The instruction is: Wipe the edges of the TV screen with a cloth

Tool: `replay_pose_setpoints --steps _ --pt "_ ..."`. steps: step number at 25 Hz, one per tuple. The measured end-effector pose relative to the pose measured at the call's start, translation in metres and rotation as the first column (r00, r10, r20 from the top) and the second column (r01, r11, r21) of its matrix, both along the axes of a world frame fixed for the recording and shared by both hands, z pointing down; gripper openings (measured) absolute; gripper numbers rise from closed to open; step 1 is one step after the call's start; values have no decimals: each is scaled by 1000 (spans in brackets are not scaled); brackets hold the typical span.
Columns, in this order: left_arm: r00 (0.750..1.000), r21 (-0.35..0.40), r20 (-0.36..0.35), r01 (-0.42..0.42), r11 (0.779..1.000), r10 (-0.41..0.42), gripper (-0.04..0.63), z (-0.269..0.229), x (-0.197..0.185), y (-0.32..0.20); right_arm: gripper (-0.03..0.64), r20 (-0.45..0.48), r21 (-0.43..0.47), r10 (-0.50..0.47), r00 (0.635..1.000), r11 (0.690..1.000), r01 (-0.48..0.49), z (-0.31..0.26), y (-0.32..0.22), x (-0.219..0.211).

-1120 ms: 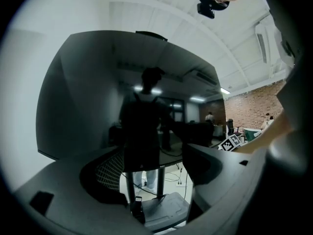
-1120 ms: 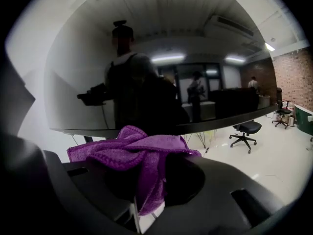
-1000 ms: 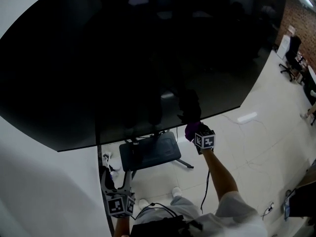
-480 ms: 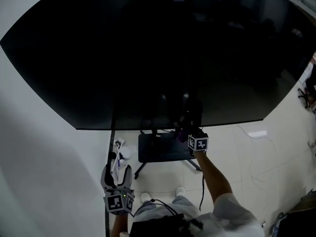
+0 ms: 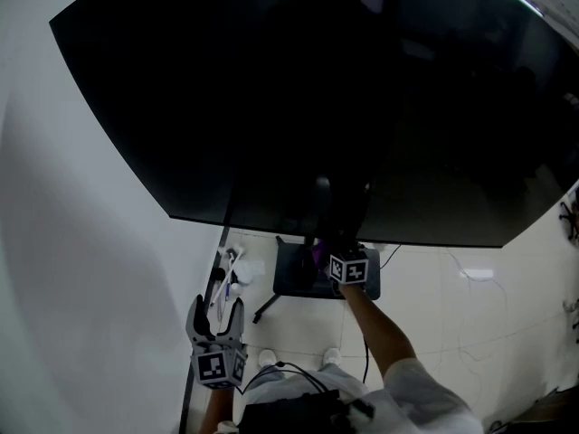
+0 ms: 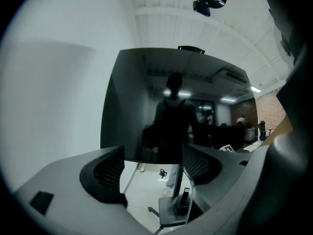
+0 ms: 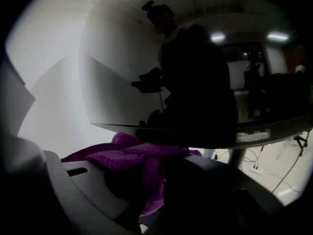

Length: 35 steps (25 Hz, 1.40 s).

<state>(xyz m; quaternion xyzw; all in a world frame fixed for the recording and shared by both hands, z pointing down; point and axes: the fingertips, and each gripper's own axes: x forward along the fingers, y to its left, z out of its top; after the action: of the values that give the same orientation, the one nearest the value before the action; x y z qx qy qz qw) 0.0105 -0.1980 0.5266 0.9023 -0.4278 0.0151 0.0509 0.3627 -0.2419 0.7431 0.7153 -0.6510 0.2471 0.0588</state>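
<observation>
A large black TV screen (image 5: pixel 344 98) fills the top of the head view; its bottom edge (image 5: pixel 425 239) runs across the middle. My right gripper (image 5: pixel 326 250) is shut on a purple cloth (image 5: pixel 317 253) and holds it against that bottom edge, left of centre. In the right gripper view the purple cloth (image 7: pixel 132 155) bunches between the jaws just under the screen's lower rim (image 7: pixel 195 137). My left gripper (image 5: pixel 215 313) hangs low at the left, open and empty. The left gripper view faces the TV screen (image 6: pixel 176 106) from a distance.
The TV's dark stand base (image 5: pixel 308 274) sits on the pale floor under the screen. A thin pole (image 5: pixel 210 287) runs down past the screen's left corner with small white items (image 5: pixel 237 269) beside it. A white wall (image 5: pixel 81 242) lies to the left. Cables (image 5: pixel 461 278) trail at right.
My right gripper with the cloth has slid left along the screen's bottom edge. The view has shifted left too. The left gripper has stayed low and open.
</observation>
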Motion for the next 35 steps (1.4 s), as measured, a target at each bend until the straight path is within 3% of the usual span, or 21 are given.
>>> replay_pose_setpoints --steps 3,10,18,22,28,35 --pt "999 -4 -10 44 999 -44 347 0 -23 -9 89 -19 0 -86 996 996 86 -5 -37 -43" --pt "993 -11 -12 119 993 -119 347 5 -77 -23 91 -3 -10 -180 984 984 179 -1 -105 -120" --pt "967 -22 -2 256 966 -256 347 9 -161 -52 91 0 15 -239 971 971 239 -3 -178 -220" --pt "950 -20 2 312 950 -312 347 18 -195 -62 92 59 40 -242 968 970 240 3 -208 -267" --pt "920 -29 3 392 920 -392 347 22 -240 -72 92 232 67 -184 955 983 173 0 -258 -314" --pt "889 -39 11 458 888 -458 347 29 -278 -73 91 243 65 -263 933 965 255 -4 -292 -383"
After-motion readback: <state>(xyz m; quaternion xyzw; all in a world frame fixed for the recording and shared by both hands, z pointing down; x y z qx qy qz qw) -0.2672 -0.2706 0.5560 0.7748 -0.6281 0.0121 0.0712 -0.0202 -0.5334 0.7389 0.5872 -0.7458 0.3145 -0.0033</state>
